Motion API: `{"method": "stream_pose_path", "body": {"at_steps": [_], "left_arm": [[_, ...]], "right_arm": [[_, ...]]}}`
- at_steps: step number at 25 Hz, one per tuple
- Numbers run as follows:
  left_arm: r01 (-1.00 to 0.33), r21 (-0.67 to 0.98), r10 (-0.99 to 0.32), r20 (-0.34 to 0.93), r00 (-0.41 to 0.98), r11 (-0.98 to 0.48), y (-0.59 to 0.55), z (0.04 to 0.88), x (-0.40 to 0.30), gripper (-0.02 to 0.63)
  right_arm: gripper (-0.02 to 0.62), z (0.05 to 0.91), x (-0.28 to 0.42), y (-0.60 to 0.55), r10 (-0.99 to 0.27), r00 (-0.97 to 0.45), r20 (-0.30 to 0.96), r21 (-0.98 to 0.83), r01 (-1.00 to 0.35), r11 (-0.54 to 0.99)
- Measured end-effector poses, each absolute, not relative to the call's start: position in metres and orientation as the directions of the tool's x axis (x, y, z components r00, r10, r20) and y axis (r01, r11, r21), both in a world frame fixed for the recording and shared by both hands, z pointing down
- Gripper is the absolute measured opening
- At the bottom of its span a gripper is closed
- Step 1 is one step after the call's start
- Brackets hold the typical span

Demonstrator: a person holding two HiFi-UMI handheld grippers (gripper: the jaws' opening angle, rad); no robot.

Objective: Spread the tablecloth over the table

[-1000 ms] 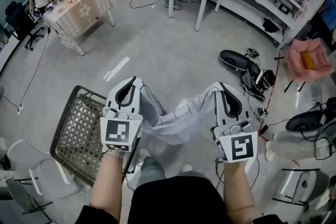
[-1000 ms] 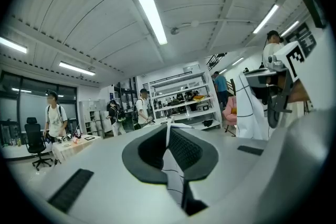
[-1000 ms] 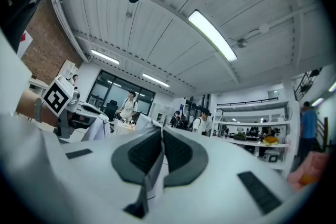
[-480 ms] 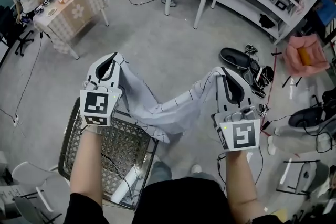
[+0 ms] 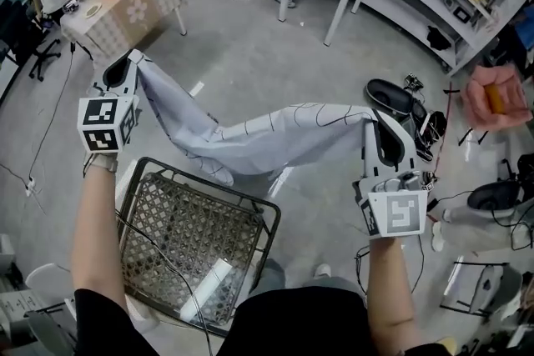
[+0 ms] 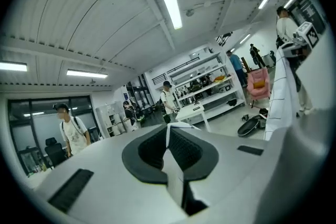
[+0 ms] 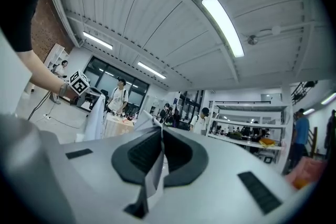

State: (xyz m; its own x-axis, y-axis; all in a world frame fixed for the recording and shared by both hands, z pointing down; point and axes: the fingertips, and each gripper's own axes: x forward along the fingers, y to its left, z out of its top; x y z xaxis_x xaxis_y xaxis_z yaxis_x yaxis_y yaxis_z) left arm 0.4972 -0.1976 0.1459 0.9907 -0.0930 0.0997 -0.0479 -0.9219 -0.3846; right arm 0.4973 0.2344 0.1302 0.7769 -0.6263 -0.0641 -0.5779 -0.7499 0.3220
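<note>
Tablecloth [image 5: 267, 142] wider now, pinched in jaws

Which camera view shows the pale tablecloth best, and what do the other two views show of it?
The head view: there the tablecloth hangs stretched between the left gripper and the right gripper, above a wire basket. Each gripper view shows only a thin edge pinched in its shut jaws, plus a far strip.
</note>
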Motion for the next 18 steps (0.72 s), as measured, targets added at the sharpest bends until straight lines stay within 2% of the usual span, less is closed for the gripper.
{"method": "stream_pose_path", "body": {"at_steps": [8,18], "left_arm": [[-0.145,-0.498,-0.259,0.167,0.951,-0.855,-0.343,0.128,0.462,0.014],[-0.143,-0.643,-0.404,0.279,0.871,-0.753,-0.412,0.163,0.366,0.014]], "right_arm": [[0.01,0.14,0.51,0.208,-0.606,0.795,-0.036,0.316,-0.566,-0.762],[0.011,0.13,0.508,0.247,-0.534,0.84,-0.097,0.31,-0.485,-0.818]]}}
